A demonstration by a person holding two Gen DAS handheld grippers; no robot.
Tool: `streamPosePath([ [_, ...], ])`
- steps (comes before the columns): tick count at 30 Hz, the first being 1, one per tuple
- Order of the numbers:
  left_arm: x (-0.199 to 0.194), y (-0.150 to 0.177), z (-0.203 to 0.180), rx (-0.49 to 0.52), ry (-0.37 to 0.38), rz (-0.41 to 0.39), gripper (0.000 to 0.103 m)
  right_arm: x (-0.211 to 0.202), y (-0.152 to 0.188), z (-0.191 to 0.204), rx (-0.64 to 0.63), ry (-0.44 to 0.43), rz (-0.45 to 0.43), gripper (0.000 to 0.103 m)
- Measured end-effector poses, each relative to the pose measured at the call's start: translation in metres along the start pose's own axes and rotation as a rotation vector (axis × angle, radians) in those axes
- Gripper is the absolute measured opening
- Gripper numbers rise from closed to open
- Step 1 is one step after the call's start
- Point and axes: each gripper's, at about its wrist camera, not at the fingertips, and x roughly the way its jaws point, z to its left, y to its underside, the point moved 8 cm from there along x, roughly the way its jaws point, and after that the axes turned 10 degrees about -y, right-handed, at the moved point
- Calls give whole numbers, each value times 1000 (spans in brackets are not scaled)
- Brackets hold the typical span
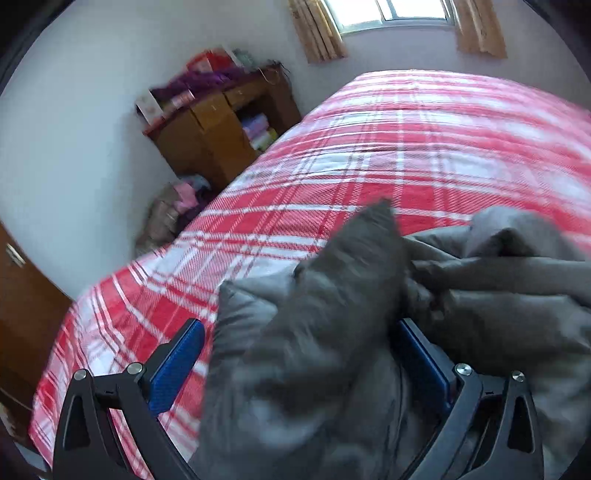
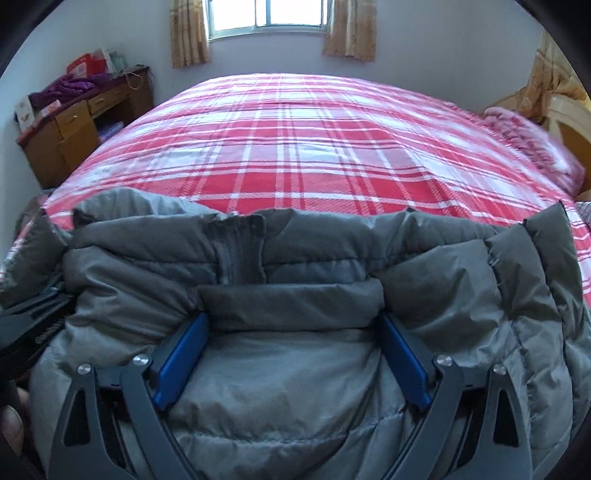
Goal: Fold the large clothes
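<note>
A grey quilted down jacket (image 2: 295, 266) lies bunched at the near edge of a bed with a red and white plaid cover (image 2: 295, 147). My right gripper (image 2: 291, 325) is open, its blue pads (image 2: 181, 362) wide apart over the jacket, a puffy fold lying between them. In the left wrist view the jacket (image 1: 332, 314) is blurred and a raised flap of it stands between the open pads (image 1: 177, 369) of my left gripper (image 1: 299, 332). The left gripper's body shows at the left edge of the right wrist view (image 2: 29, 321).
A wooden desk (image 2: 74, 122) with purple cloth and boxes stands left of the bed; it also shows in the left wrist view (image 1: 221, 125). A pile of bags (image 1: 173, 214) sits on the floor. A pink blanket (image 2: 532, 144) and headboard lie right. A curtained window (image 2: 266, 14) is behind.
</note>
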Motion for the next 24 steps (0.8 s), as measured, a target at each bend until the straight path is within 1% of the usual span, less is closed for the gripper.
streamPosePath([
  [1,-11,-2,8,-29,47,-12,102,-7,-1,-1,9,-40,-7,93],
  [2,-27,-3,20,-57,91,-44,102,-25,-4,-6,28,-93,-39,93],
  [3,-38,-3,28,-71,113,-74,102,-37,-6,-11,32,-107,-66,93],
  [4,-51,-1,37,-83,138,-115,102,-59,-11,-22,32,-117,-115,93],
  [5,-56,3,41,-78,142,-133,102,-75,-14,-33,32,-121,-159,93],
  [6,-56,5,42,-75,134,-138,102,-89,-16,-50,33,-93,-199,93],
  [7,-52,10,40,-64,116,-135,102,-98,-17,-68,34,-38,-227,94],
  [8,-46,13,37,-50,110,-128,102,-103,-16,-82,39,2,-243,94],
  [9,-38,17,31,-29,90,-111,102,-104,-13,-104,52,58,-247,94],
  [10,-25,22,26,-7,48,-85,102,-99,-8,-124,76,93,-223,94],
  [11,-16,27,22,5,22,-69,102,-91,-1,-141,119,103,-193,94],
  [13,-8,33,12,-4,46,-85,102,-75,12,-160,167,112,-143,94],
  [14,-6,32,11,-3,44,-80,102,-70,15,-163,176,104,-132,94],
  [15,-5,32,10,-2,40,-80,102,-63,19,-164,200,72,-124,94],
  [16,-4,32,9,-6,47,-74,102,-59,21,-165,209,66,-115,94],
  [20,5,34,8,-34,78,-42,102,-47,22,-158,193,78,-89,97],
  [24,2,33,6,-9,62,-44,102,-41,24,-164,206,70,-67,100],
])
